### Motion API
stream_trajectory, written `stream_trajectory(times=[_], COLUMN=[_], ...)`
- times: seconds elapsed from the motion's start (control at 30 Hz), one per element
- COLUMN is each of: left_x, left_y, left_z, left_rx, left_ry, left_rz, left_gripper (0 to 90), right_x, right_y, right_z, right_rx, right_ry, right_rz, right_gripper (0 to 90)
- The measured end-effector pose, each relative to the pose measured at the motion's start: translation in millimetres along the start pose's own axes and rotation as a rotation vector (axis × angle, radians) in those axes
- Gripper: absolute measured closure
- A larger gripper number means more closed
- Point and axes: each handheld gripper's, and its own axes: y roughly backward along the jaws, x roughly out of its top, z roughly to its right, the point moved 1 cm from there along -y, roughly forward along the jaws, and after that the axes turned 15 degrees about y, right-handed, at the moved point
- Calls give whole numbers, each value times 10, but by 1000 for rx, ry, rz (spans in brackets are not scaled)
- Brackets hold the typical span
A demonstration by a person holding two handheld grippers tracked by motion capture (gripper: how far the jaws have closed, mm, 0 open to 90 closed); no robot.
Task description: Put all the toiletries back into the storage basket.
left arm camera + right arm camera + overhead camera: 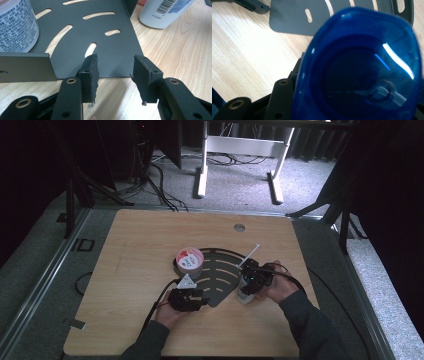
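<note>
1. My left tongs (201, 299) sit in the lower middle of the high view. In the left gripper view (113, 72) the jaws stand about half apart with nothing between the pads.
2. Straight ahead of those jaws lies the near edge of the black slotted rack (110, 42), a fan-shaped metal plate lying flat on the wooden table (135, 250). The edge runs crosswise to the jaws, just beyond the tips, and I judge it is not yet touched.
3. My right tongs (253, 279) are right of centre in the high view, closed on the blue-capped white bottle (243, 295). In the right gripper view its translucent blue cap (362, 67) sits between the jaws and faces the camera, so its long axis seems to run roughly along them. The pads are hidden behind it, so the grip is my reading.
4. The bottle is at the right-hand edge of the rack (217, 277), near its narrow end. In the left gripper view it stands at the upper right (162, 12), just off the plate on bare wood.
5. A red-and-white-lidded jar (190, 260) stands on the rack's upper left part.
6. What matters next is that the rack lies left of the bottle in the high view, so the right hand is the nearer one to carry it over. The left tongs are placed to pinch the plate's edge and steady it.
</note>
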Motion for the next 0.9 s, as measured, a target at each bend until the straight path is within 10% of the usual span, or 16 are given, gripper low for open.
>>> stream_trajectory(times=[0.9], left_x=[0], left_y=[2], left_z=[-6], left_rx=[-7], left_ry=[8], left_rz=[0], left_gripper=[550], right_x=[260], right_y=[59], right_z=[-122], right_rx=[41], right_ry=[41], right_rz=[60], right_gripper=[543])
